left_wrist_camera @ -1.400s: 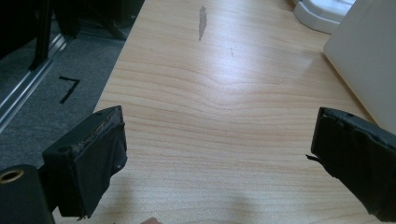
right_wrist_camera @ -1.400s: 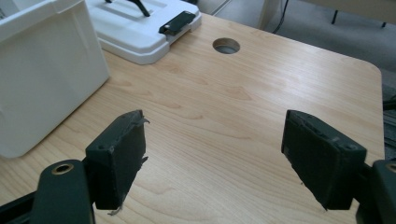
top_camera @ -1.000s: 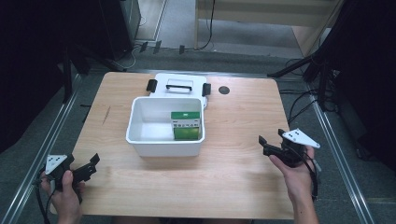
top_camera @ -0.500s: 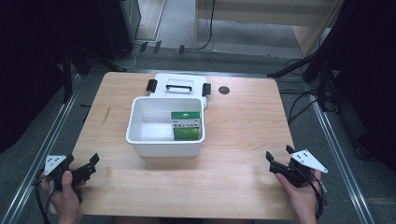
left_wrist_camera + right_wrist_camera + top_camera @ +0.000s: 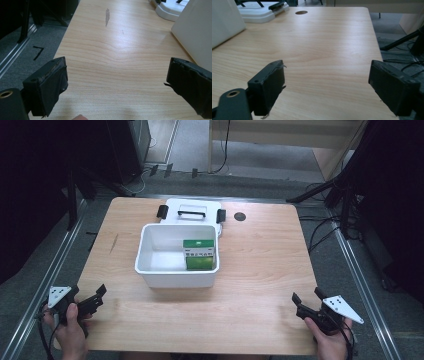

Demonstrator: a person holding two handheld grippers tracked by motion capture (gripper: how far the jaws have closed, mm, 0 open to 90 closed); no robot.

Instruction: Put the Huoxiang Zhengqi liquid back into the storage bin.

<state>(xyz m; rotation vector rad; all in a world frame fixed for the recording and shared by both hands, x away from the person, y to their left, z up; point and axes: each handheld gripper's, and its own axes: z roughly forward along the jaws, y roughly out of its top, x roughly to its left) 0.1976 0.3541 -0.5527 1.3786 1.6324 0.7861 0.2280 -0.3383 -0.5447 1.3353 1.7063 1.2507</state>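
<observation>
At the near edge of the wooden surface (image 5: 260,270), the left hand-held gripper (image 5: 95,299) rests low by the left corner, its jaws spread wide with nothing but bare wood between them. At the opposite near corner the right hand-held gripper (image 5: 306,302) sits low too; its jaws have just been opening and now stand wide apart, nothing between them. Both point toward the middle of the surface. There, well apart from either, stands an open white bin (image 5: 176,276). Inside it, against the right wall, lies a green carton (image 5: 199,255) with a white label band. Just behind the bin, touching or nearly touching its far rim, lies the white lid (image 5: 191,210), with a handle and black latches. A small dark round hole (image 5: 240,216) marks the surface to the lid's right.
</observation>
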